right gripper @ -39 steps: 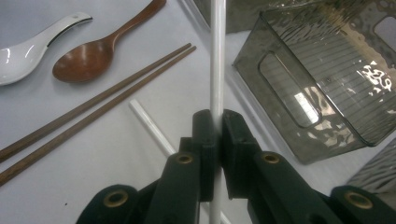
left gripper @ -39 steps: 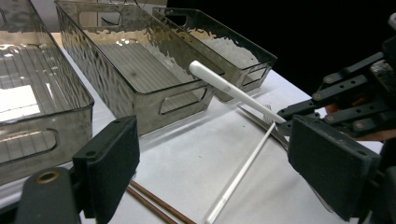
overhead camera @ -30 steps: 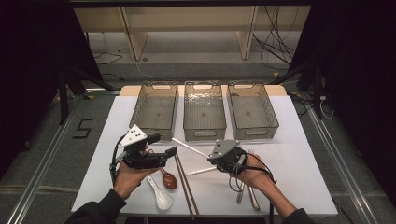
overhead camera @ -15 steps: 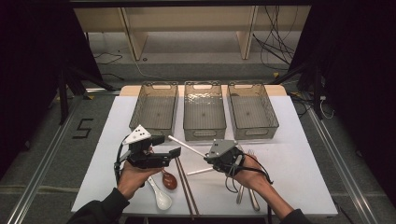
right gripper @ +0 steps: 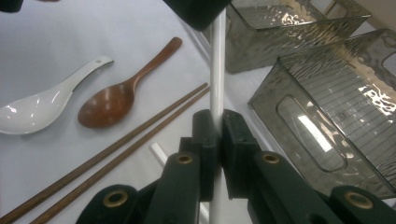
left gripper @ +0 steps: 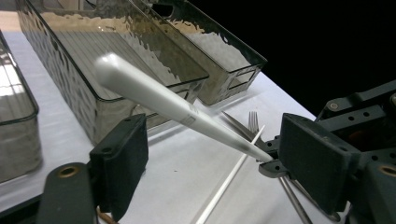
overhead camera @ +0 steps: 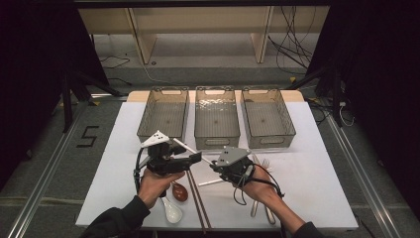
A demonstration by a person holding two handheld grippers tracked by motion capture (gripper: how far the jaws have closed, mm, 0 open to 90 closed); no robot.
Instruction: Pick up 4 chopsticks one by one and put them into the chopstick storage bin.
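My right gripper (overhead camera: 214, 166) (right gripper: 219, 126) is shut on one end of a white chopstick (overhead camera: 184, 145) (right gripper: 217, 70) and holds it above the table, slanting up toward the left bin. My left gripper (overhead camera: 194, 157) (left gripper: 217, 154) faces it from the left. The chopstick (left gripper: 154, 95) passes between its wide jaws. Those jaws have just been closing, and their pads stand clear of the stick on both sides. A second white chopstick (overhead camera: 210, 182) (left gripper: 229, 179) lies on the white table under the grippers.
Three clear bins (overhead camera: 171, 89) (overhead camera: 215, 89) (overhead camera: 262, 90) stand in a row at the back. In front lie a brown wooden spoon (overhead camera: 180, 192) (right gripper: 109, 105), a white ceramic spoon (overhead camera: 172, 212) (right gripper: 37, 109), a pair of brown chopsticks (overhead camera: 197, 206) (right gripper: 107, 154) and a metal fork (left gripper: 253, 121).
My left gripper has moved right, toward the right gripper, so the held chopstick now lies between its jaws. The right hand has stayed in place.
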